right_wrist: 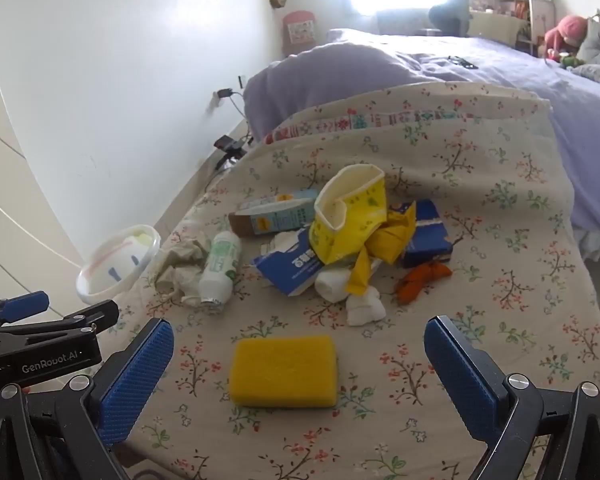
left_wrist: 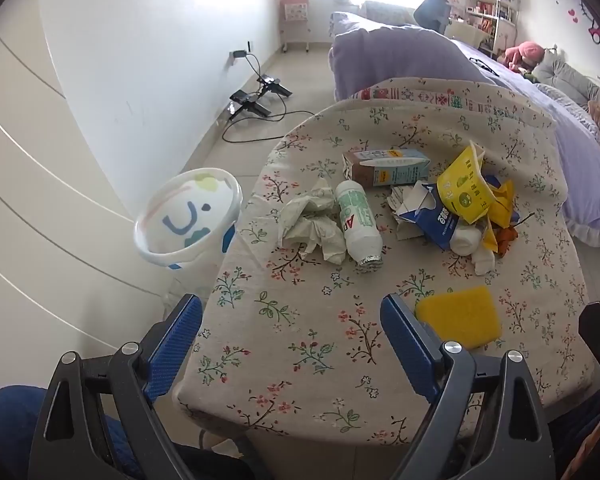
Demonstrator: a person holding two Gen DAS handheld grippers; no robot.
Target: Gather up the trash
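No trash is collected yet: both the left gripper [left_wrist: 292, 344] and right gripper [right_wrist: 298, 376] are held wide apart, empty. The crumpled beige paper napkin [left_wrist: 314, 222] must be grasped next, probably, for the white plastic bin [left_wrist: 188, 220].

The right gripper [right_wrist: 298, 380] hangs over a flowered tablecloth [right_wrist: 500, 300] with its blue jaws wide apart and nothing between the pads. Just ahead lies a yellow sponge [right_wrist: 283, 371]. Farther on sits a heap of trash: a crushed yellow cup [right_wrist: 350, 216], a torn blue carton [right_wrist: 292, 266], a white bottle [right_wrist: 220, 266] and crumpled paper [right_wrist: 180, 266]. A white bin [right_wrist: 118, 264] stands beside the table's left edge.
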